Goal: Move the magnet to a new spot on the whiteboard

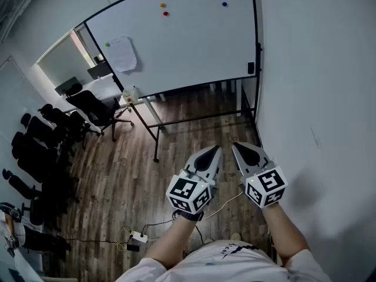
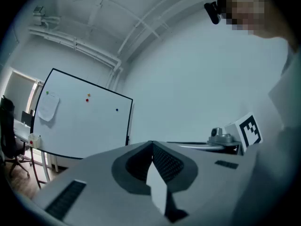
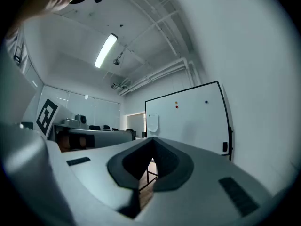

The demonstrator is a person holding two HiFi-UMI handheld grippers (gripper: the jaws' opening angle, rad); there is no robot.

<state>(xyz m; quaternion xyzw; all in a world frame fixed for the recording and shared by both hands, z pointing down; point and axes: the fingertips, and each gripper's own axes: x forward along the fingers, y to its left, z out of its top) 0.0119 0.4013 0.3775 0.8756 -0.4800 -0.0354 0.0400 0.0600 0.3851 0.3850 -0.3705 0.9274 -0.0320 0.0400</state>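
Against the far wall stands the whiteboard [image 1: 188,40] on its black frame, well apart from both grippers. Only the head view takes in the wooden floor [image 1: 117,175], the black chairs [image 1: 53,134] bunched at the left, too overlapped to count, and the person's two forearms. Only the right gripper view shows one lit ceiling light [image 3: 105,50]; only the left gripper view shows the ceiling pipes [image 2: 70,41].

One paper sheet [image 1: 122,54] hangs at the board's left. Two grippers are held low over the floor: the left gripper [image 1: 212,154] has its fingers pressed together at the tips with nothing between them, and the right gripper [image 1: 239,151] is closed and empty in the same way. Each gripper view catches the other gripper's black-and-white marker cube [image 2: 248,129].

Four magnets sit on the board: an orange magnet [image 1: 163,5], a red magnet [image 1: 166,13] just below it, a blue magnet [image 1: 224,4] to the right, and a green magnet [image 1: 107,44] beside the sheet. Small print on the person's shirt [image 1: 226,250] is too small to read.
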